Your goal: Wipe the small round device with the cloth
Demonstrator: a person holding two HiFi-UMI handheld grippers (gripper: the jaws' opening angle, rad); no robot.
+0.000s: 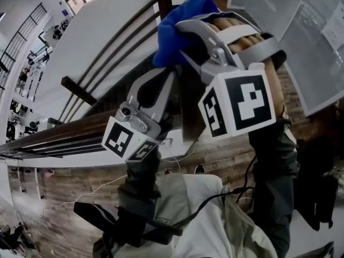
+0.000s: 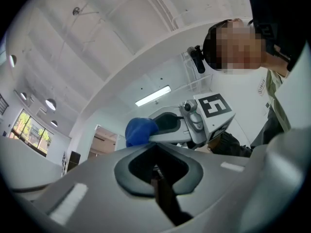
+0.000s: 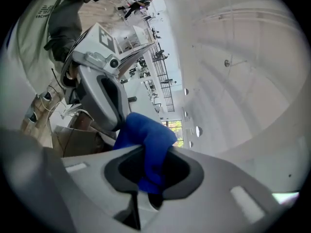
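Both grippers are raised in front of the head camera, their tips close together. My right gripper (image 1: pixel 185 30) (image 3: pixel 148 164) is shut on a bunched blue cloth (image 1: pixel 174 28) (image 3: pixel 146 140), which bulges out past its jaws. A bare hand holds it behind the large marker cube (image 1: pixel 239 104). My left gripper (image 1: pixel 164 82) (image 2: pixel 156 152) sits just below and left of the cloth with its jaws together. Only a dark narrow seam shows between them. From the left gripper view the cloth (image 2: pixel 140 131) and right gripper lie just beyond its tips. No small round device shows in any view.
Below the grippers are a dark wooden handrail (image 1: pixel 59 136), a white ledge and a wood-plank floor (image 1: pixel 80 184) with white cables. The person's light trousers (image 1: pixel 199 214) fill the bottom. Both gripper views look up at a white ceiling with lamps (image 2: pixel 153 95).
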